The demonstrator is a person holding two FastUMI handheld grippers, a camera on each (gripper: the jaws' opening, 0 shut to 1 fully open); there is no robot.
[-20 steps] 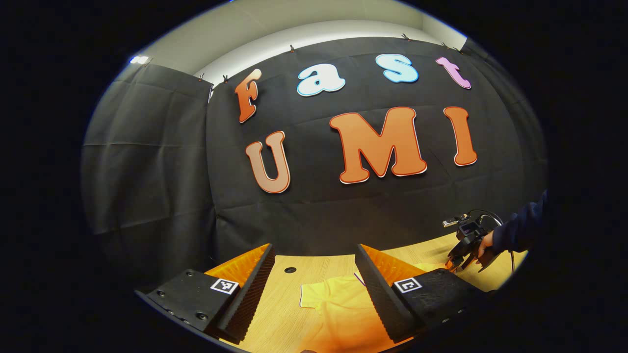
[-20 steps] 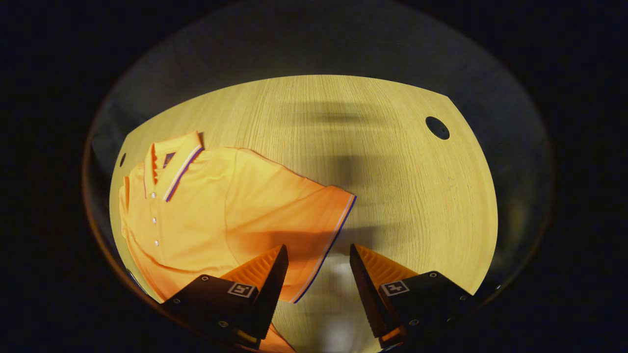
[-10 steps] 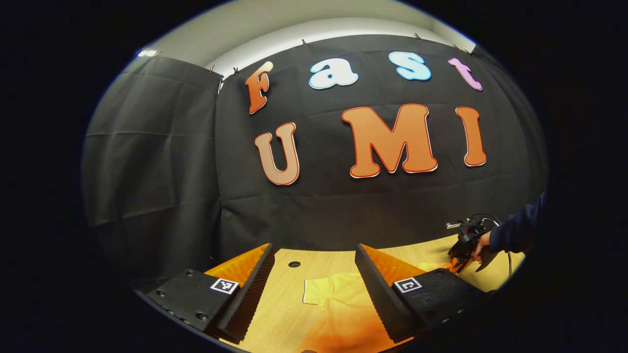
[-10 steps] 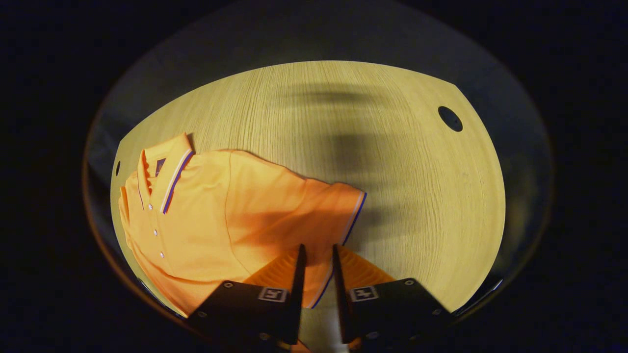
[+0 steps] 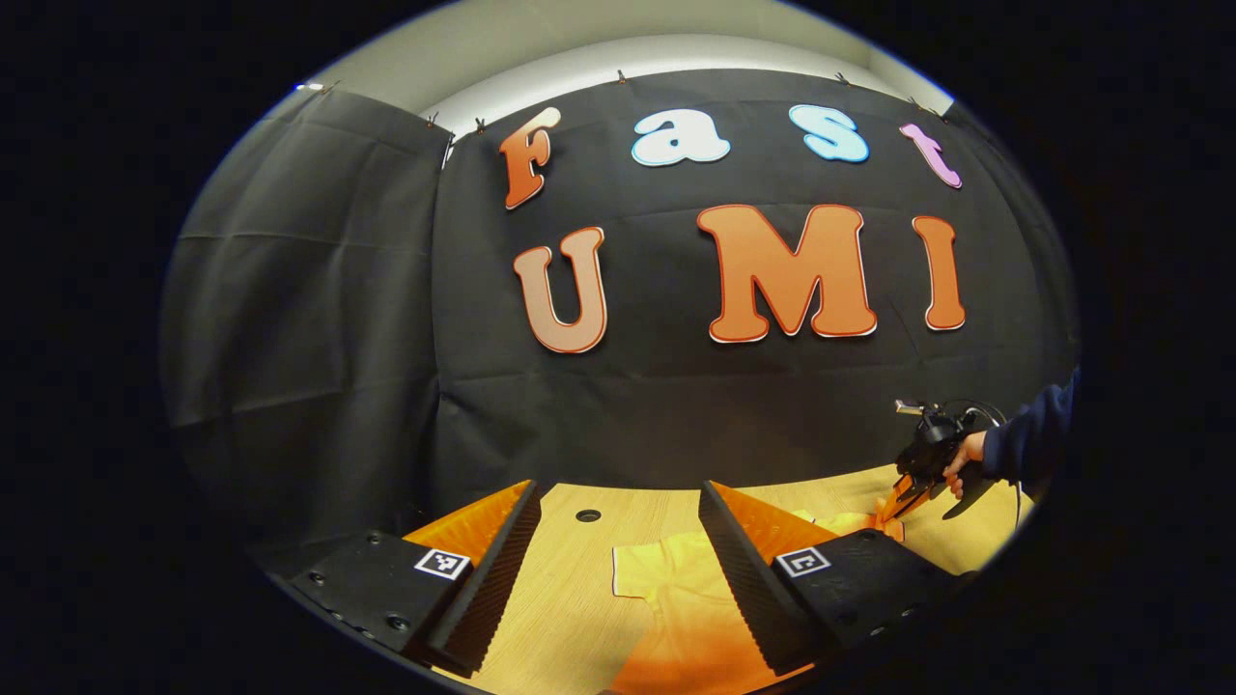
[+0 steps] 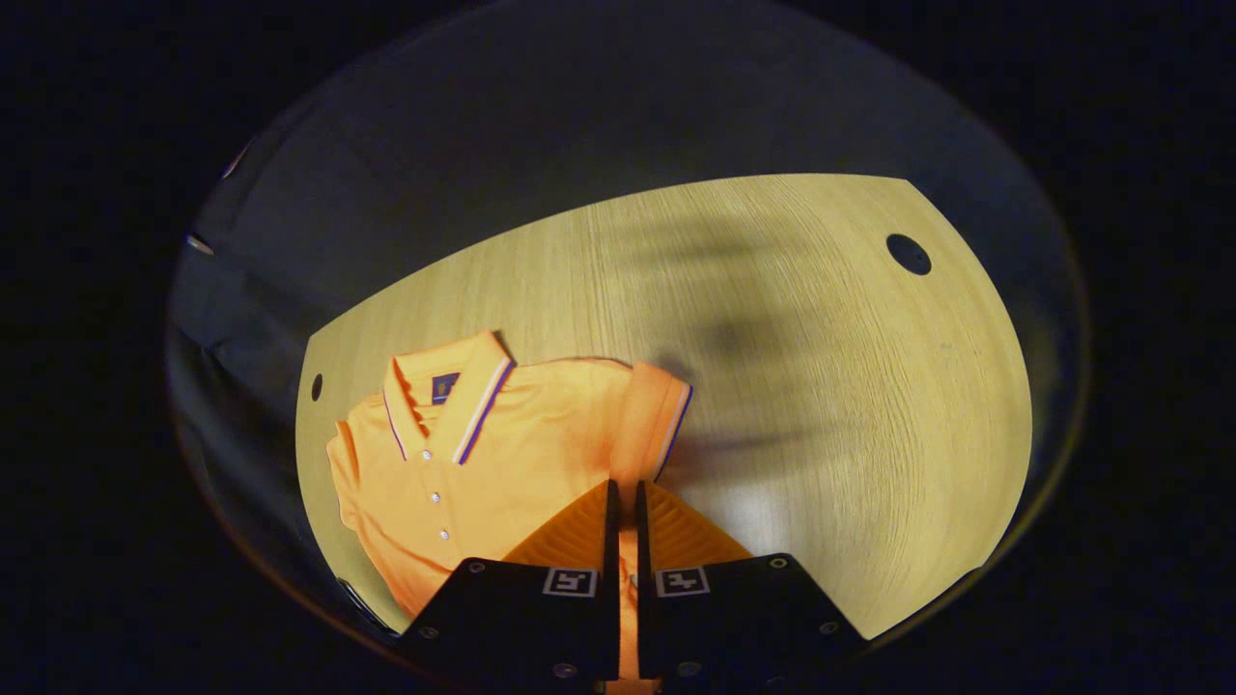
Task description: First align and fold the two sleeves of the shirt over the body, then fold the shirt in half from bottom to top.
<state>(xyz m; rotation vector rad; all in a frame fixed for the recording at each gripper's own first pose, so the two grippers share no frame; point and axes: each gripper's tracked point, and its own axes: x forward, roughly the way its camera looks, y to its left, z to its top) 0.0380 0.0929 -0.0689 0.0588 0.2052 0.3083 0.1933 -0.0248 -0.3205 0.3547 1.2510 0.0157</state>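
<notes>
The desk [image 6: 821, 386] is big and made of light wood, with a small round hole [image 6: 909, 254] near its far right corner. It gives the shirt a flat place to lie, so the folds can come out neat.

The orange shirt [image 6: 463, 473] lies spread on the left part of the desk in the right gripper view. Its collar [image 6: 454, 396] points to the far side and its buttons face up. It lies flat on its back like this so each sleeve can be laid over the body.

One sleeve [image 6: 652, 430] is lifted and bent up at the shirt's right edge. It stands up because the right hand-held gripper [image 6: 623, 521] is pinching the cloth. Its two fingers are pressed together with the orange cloth between them. This looks like the first sleeve fold just getting going.

The left hand-held gripper [image 5: 618, 560] is up above the near side of the desk with its fingers spread wide apart and nothing between them. The other sleeve [image 5: 647, 574] lies flat just beyond it, likely waiting for its turn.

In the left gripper view, far to the right, a hand [image 5: 964, 461] in a dark sleeve holds the right hand-held gripper.
</notes>
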